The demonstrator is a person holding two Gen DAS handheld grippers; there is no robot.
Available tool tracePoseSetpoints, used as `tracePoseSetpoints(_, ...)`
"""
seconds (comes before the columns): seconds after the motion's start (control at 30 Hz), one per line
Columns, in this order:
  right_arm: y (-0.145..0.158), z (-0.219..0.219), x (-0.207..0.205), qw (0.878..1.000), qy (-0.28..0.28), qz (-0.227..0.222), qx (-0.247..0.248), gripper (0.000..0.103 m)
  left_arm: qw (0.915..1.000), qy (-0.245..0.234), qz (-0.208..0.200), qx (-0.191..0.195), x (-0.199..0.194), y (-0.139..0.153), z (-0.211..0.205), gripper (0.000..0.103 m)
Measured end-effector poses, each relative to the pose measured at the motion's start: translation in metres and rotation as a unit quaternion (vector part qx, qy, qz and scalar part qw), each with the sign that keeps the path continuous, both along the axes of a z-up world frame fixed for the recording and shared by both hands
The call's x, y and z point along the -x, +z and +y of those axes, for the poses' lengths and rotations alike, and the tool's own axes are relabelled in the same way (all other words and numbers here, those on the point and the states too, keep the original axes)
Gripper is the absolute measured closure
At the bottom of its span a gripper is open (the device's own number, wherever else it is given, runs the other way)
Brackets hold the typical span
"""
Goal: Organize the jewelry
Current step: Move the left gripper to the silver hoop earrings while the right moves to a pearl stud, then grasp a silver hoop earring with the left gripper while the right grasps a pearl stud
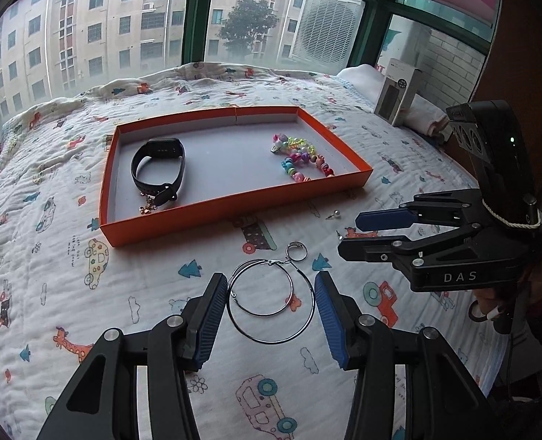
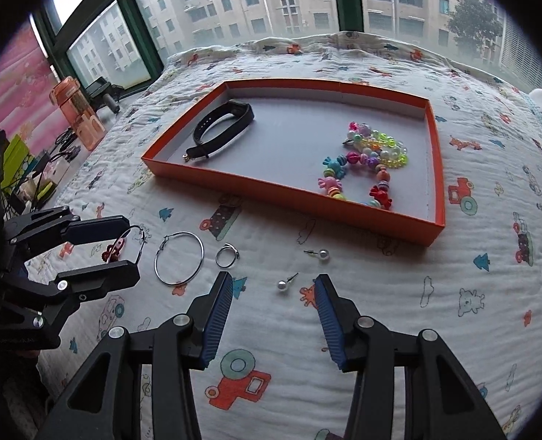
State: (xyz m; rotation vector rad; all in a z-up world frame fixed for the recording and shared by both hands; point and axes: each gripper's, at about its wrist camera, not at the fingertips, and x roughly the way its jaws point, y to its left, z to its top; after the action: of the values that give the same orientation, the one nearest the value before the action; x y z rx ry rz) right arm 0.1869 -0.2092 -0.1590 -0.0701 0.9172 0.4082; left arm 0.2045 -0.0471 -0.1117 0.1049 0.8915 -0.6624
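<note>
An orange tray (image 1: 234, 198) is seen lying flat on a cartoon-printed quilt (image 1: 69, 293), with its low walls standing up all round and its near wall facing both grippers. Inside it, a black watch band (image 1: 158, 168) is placed toward the left end, a small gold charm (image 1: 147, 209) just beside the strap's near end, and a heap of coloured beads (image 1: 302, 157) toward the right end; a bare stretch of grey floor is left between them. On the quilt in front of the near wall, two silver hoop earrings (image 1: 271, 300) are found overlapping, and a small ring (image 1: 296, 251) lies at their far edge. The left gripper (image 1: 271, 293) is held wide open, a blue pad on either side of the hoops, nothing gripped. The right gripper (image 2: 274, 293) is likewise spread open over the quilt, with one pearl stud (image 2: 282, 285) lying between its fingers and a second stud (image 2: 322, 255) just beyond, near the tray's front wall. In the right wrist view, one hoop (image 2: 178, 263) and the ring are seen well apart from the studs. Open quilt is left to the right of the tray, up to the bed's edge. A window frame (image 1: 194, 14) borders the far side.
</note>
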Motion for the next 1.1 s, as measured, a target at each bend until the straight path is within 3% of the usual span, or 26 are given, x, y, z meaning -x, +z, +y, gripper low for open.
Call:
tracePoseSetpoints(0.17,-0.006,0.003,-0.005,0.996,0.075,-0.001,0.044,0.052,1.0000,0.007,0.003,0.003,0.001,-0.002,0.006,0.051)
tracePoseSetpoints(0.3,-0.009,-0.004,-0.014,0.994,0.108,0.004,0.034,0.055,0.9996,0.023,0.011,0.009,-0.002,-0.004,0.010,0.051)
tracePoseSetpoints(0.37,-0.008,-0.005,-0.017,0.992,0.125,0.002,0.034,0.063,0.9994,0.029,0.013,0.014,-0.005,-0.004,0.012,0.051)
tracePoseSetpoints(0.7,-0.008,-0.005,-0.025,0.973,0.224,-0.002,0.053,0.070,0.9980,0.060,0.017,0.008,-0.008,-0.004,0.012,0.051)
tracePoseSetpoints(0.9,-0.008,-0.005,-0.025,0.966,0.248,-0.014,0.068,0.079,0.9970,0.073,0.024,0.005,-0.009,-0.007,0.008,0.051)
tracePoseSetpoints(1.1,-0.009,-0.005,-0.022,0.969,0.238,-0.022,0.069,0.087,0.9968,0.075,0.026,0.001,-0.010,-0.008,0.005,0.051)
